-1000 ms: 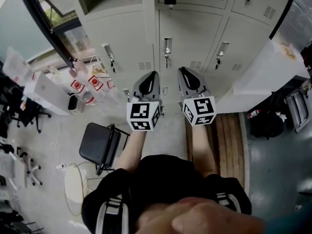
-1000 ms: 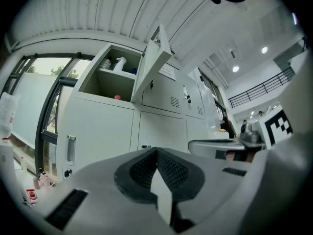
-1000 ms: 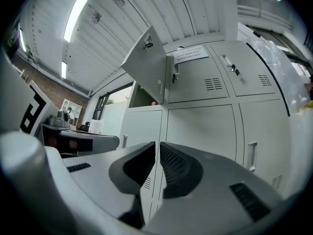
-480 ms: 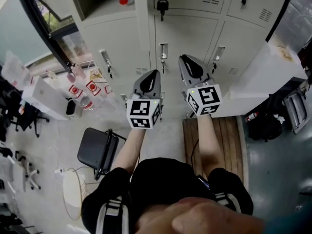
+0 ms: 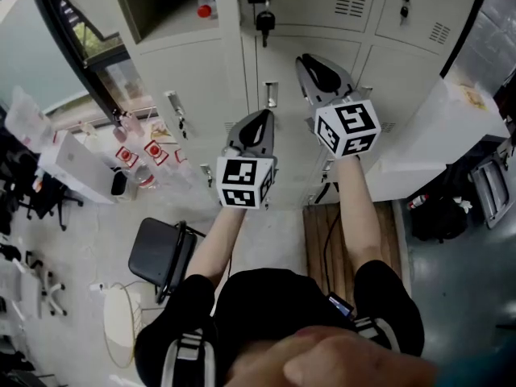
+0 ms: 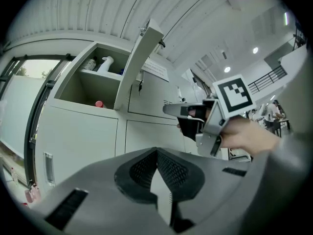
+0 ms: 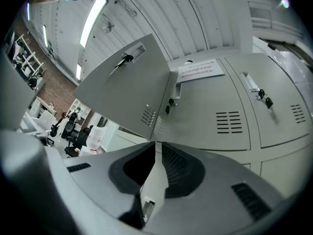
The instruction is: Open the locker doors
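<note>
A bank of pale grey lockers (image 5: 201,71) stands in front of me. The upper left compartment (image 5: 161,6) is open, and a red-capped bottle (image 5: 205,10) stands inside. Its door (image 6: 137,67) hangs swung out. Keys (image 5: 262,18) dangle from the closed upper middle door (image 7: 220,111). My left gripper (image 5: 260,119) is shut and empty, held short of the lower doors. Higher up, my right gripper (image 5: 310,64) is shut on nothing, just below that middle door. The left gripper view shows the right gripper (image 6: 171,109) from the side.
A black chair (image 5: 165,252) stands on the floor at the lower left. A wooden bench (image 5: 330,240) lies under my right arm. A white cabinet (image 5: 435,135) juts out at the right. Bags and boxes (image 5: 81,156) crowd the left wall by a window.
Both grippers have risen toward the lockers. The right one climbed much more, from level with the left to well above it. The jaws look the same.
</note>
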Motion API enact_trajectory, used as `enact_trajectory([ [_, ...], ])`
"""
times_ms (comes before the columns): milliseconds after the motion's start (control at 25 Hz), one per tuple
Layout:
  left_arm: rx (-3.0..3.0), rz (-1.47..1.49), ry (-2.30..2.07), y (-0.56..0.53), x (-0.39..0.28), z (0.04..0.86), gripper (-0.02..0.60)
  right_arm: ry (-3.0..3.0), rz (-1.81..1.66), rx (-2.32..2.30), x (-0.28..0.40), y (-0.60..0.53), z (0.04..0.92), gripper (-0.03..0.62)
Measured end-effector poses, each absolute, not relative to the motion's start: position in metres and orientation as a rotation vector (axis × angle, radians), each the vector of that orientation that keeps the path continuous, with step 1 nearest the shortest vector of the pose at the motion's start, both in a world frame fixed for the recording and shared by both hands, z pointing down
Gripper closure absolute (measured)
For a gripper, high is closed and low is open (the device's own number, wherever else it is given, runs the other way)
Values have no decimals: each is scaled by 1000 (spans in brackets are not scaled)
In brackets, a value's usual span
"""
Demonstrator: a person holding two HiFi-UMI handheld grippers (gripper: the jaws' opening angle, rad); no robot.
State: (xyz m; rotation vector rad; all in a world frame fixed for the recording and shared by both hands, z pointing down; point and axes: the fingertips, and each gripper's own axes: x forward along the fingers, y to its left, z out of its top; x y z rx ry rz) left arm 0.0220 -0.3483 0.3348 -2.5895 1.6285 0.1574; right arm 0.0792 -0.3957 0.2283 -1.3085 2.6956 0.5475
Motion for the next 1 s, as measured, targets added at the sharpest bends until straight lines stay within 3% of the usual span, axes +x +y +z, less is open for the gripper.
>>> enact_trajectory([
  [1000,-2550,93,1651,-323,27,302,572,2611,639,-1181,40,-449,81,536],
])
